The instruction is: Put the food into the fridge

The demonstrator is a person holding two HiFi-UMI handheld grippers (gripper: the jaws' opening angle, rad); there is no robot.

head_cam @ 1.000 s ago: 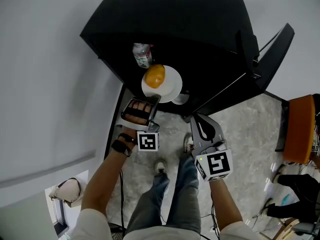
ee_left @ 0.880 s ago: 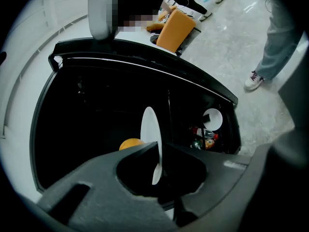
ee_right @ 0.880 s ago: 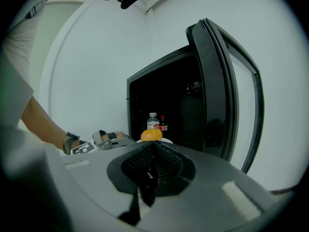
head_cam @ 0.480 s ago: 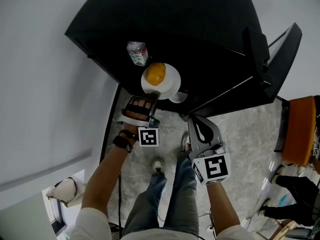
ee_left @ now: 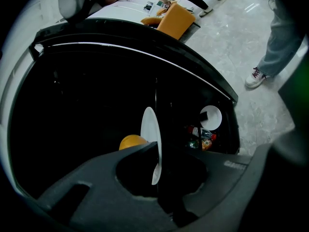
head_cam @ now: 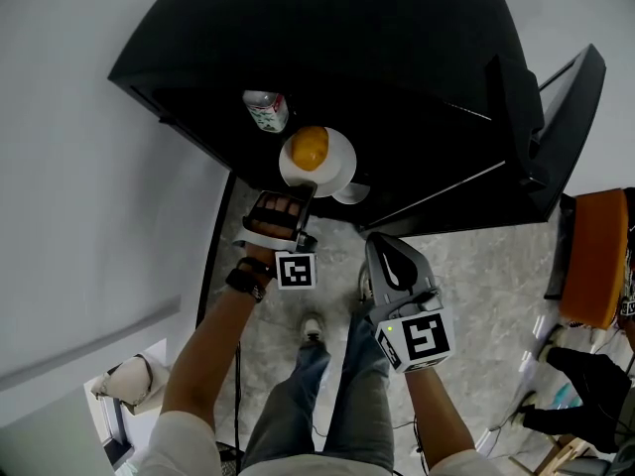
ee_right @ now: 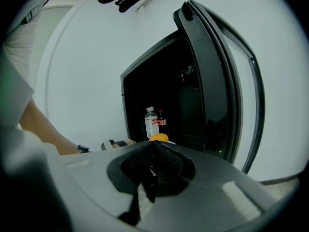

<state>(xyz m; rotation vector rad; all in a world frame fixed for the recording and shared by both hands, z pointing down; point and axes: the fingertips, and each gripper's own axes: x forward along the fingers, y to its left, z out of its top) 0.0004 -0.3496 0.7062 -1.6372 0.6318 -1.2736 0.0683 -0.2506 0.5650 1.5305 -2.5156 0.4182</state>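
Grey stone floor (head_cam: 476,256) lies under my shoes, in front of the open black fridge (head_cam: 397,77). Nearest me, my right gripper (head_cam: 375,240) hangs by the doorway with its jaws together on nothing. My left gripper (head_cam: 309,190) is pinched tight on the near rim of the white plate (head_cam: 340,163), which reaches into the fridge opening with the orange (head_cam: 309,148) loose on it. Just beyond stands a bottle (head_cam: 263,110). I cannot tell whether the plate rests on a shelf yet. Held by one edge, it could dip, I judge, and the orange would roll off. Pushing deeper could also knock the bottle over.
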